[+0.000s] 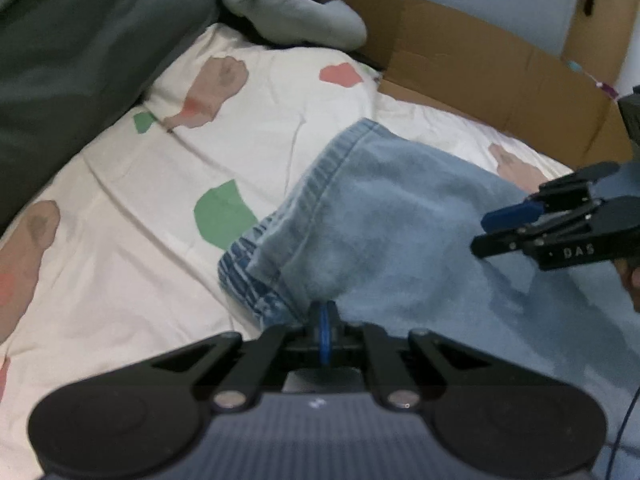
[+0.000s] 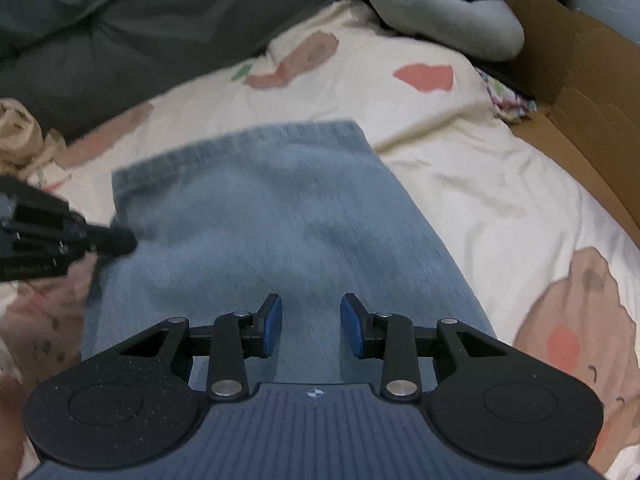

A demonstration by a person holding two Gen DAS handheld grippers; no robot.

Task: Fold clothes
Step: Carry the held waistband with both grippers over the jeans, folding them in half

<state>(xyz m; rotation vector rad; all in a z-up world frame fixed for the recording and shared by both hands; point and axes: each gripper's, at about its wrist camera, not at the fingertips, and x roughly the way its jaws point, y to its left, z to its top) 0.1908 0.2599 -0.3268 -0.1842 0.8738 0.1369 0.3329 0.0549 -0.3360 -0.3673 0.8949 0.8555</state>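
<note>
Two wrist cameras, both looking steeply down, close over the bed.

Each view looks forward along its own fingers; both share the jeans leg (image 1: 392, 216) (image 2: 272, 216) ahead of the fingertips, the patterned sheet (image 1: 120, 248) (image 2: 460, 168) and the cardboard box (image 1: 480, 76) (image 2: 580, 68) beyond.

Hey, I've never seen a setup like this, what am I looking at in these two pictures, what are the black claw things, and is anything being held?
Those black claws are two hand-held grippers; a person carries one in each hand, and each has a camera looking along its fingers. So each picture is that gripper's own view.

In the left camera's picture, the left gripper is shut on the edge of the light blue jeans, pinching the denim near the hem. The right gripper shows at the right edge.

In the right camera's picture, the right gripper hangs open above the jeans, holding nothing.

The jeans lie on a white bedsheet with pink and green patches. Behind it are a dark grey cushion, a grey garment and a cardboard box.
</note>
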